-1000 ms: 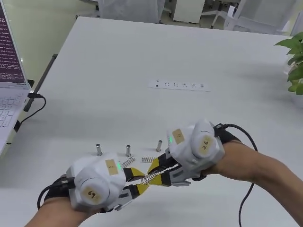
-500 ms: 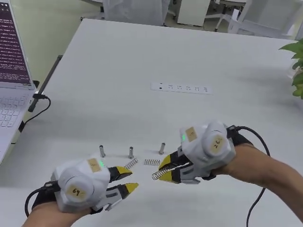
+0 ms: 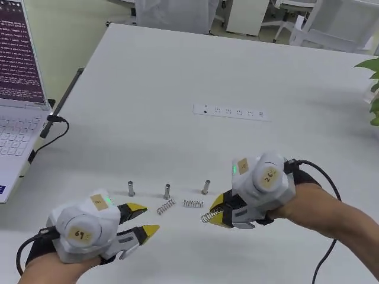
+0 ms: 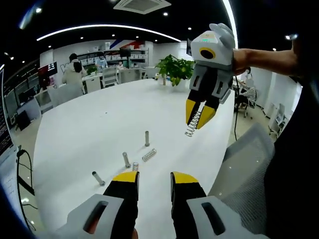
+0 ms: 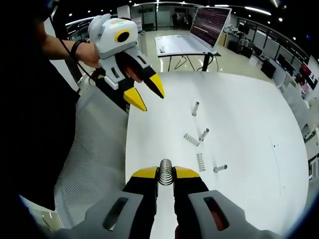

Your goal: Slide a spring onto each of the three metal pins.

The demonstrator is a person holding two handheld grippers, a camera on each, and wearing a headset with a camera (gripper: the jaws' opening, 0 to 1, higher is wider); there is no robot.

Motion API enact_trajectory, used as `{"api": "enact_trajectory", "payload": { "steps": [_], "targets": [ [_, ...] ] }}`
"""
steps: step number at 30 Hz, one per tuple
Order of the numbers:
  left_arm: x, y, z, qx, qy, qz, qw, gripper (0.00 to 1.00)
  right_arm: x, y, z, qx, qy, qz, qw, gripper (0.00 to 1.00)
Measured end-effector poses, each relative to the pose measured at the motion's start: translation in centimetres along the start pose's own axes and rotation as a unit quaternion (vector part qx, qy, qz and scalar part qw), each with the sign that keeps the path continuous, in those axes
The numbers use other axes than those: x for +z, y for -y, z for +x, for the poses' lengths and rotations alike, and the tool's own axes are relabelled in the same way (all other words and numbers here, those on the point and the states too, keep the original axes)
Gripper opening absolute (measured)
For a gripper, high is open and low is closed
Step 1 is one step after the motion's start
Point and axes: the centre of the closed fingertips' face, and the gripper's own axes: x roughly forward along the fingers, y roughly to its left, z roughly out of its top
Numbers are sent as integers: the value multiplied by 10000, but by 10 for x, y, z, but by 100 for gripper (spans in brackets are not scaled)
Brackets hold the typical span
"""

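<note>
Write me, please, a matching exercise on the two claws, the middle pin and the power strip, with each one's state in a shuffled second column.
1. left claw
2. right claw
3. middle pin
4. power strip

A. shut on a spring
B. lies flat, farther back on the table
C. open, holding nothing
D. stands upright, bare

Pairs: 1-C, 2-A, 3-D, 4-B.

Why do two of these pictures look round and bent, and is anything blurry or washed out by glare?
Left gripper view: fisheye lens curves the table edge and ceiling light into arcs. Right gripper view: same bulge; the spring in the right tongs is sharp. Head view: straight lines, soft even light, no glare; the small pins look crisp.
</note>
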Motion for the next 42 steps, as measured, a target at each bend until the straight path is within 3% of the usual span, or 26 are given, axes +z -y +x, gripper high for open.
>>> {"api": "enact_trajectory", "payload": {
  "steps": [9, 21, 29, 42],
  "targets": [
    [-19, -11, -7, 161, -45, -294, 9994, 24, -16, 15, 3, -87, -293, 254, 9992, 9],
    [-39, -25, -20, 404, -34, -662, 9970, 32, -8, 28, 8, -162, -397, 276, 9987, 9],
    [-47, -32, -28, 496, -7, -778, 9957, 36, 15, 39, 16, -174, -413, 104, 9989, 9],
    [-53, -39, -39, 538, 10, -801, 9953, 38, 71, 61, 44, -105, -365, -252, 9990, 9]
  ]
}}
